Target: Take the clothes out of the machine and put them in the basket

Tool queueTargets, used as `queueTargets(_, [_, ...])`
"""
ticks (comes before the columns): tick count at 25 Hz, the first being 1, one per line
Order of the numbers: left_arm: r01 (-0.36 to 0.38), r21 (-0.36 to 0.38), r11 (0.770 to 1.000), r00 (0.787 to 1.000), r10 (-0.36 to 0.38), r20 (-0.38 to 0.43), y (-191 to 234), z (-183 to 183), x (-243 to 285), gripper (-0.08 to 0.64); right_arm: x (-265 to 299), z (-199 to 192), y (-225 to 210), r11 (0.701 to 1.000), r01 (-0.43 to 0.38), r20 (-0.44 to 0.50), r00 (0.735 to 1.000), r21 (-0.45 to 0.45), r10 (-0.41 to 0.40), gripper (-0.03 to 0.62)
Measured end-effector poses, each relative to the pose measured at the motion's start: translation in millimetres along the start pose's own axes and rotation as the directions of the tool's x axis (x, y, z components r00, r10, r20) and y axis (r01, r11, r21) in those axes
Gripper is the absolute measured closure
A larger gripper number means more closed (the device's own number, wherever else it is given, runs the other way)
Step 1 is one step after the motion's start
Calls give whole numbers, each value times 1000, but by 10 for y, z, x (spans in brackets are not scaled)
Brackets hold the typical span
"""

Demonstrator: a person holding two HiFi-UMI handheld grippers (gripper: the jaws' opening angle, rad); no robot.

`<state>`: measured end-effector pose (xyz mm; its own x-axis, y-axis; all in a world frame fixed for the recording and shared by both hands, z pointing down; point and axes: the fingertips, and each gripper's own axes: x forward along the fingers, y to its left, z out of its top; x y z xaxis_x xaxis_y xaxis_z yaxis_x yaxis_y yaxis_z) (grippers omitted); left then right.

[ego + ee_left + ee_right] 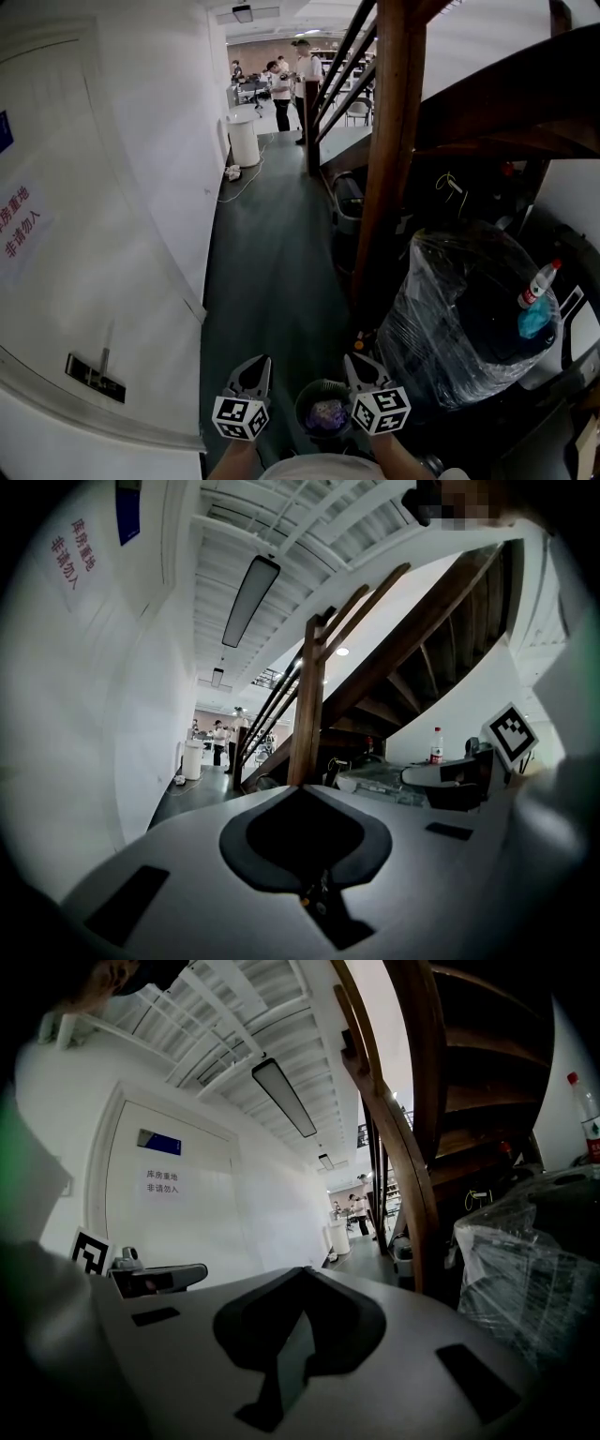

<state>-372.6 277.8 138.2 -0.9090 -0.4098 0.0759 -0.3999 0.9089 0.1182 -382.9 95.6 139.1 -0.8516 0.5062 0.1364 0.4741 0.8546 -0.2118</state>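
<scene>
At four o'clock a big plastic-wrapped bulk (469,319) carries a bottle (539,286). At six o'clock the round basket (307,394) holds purplish cloth (326,413), between your left gripper (253,370) and right gripper (361,370), both closed on nothing.

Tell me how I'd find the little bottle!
Look right of the brown wooden stair post to the big dark bundle wrapped in clear plastic. The bottle shows at its upper right edge, the only thing there with a red cap.
</scene>
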Motion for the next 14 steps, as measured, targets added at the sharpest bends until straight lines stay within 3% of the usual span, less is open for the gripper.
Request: queueTargets(14, [11,27,1000,1000,-11,-4,-42,50,94,539,63,-55,-76,1000,1,-1,1000,15,-1,586])
